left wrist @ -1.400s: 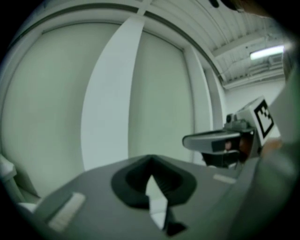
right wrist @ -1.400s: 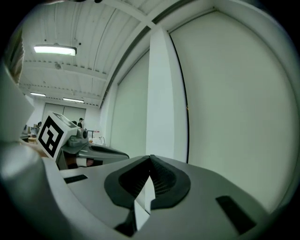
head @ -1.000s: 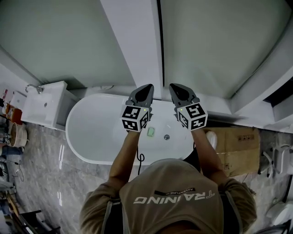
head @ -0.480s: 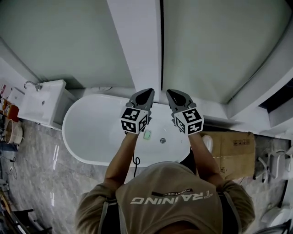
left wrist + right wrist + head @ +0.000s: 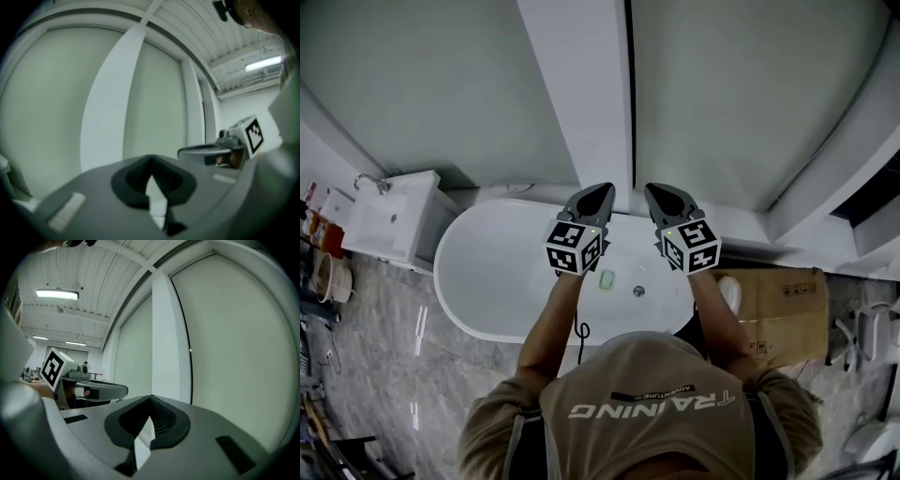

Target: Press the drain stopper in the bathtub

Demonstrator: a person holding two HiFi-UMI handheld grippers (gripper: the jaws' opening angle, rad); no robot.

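While head view shows stopper [image 5: 638,292], gripper views: wall [image 5: 47,93].

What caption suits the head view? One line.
Left tongs and right tongs, shut, empty, over the bathtub; drain stopper untouched.

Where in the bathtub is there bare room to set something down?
The bathtub floor is bare from its left end to the small green object. The right end is crowded: that object and the drain stopper lie close together, beneath the left gripper and right gripper.
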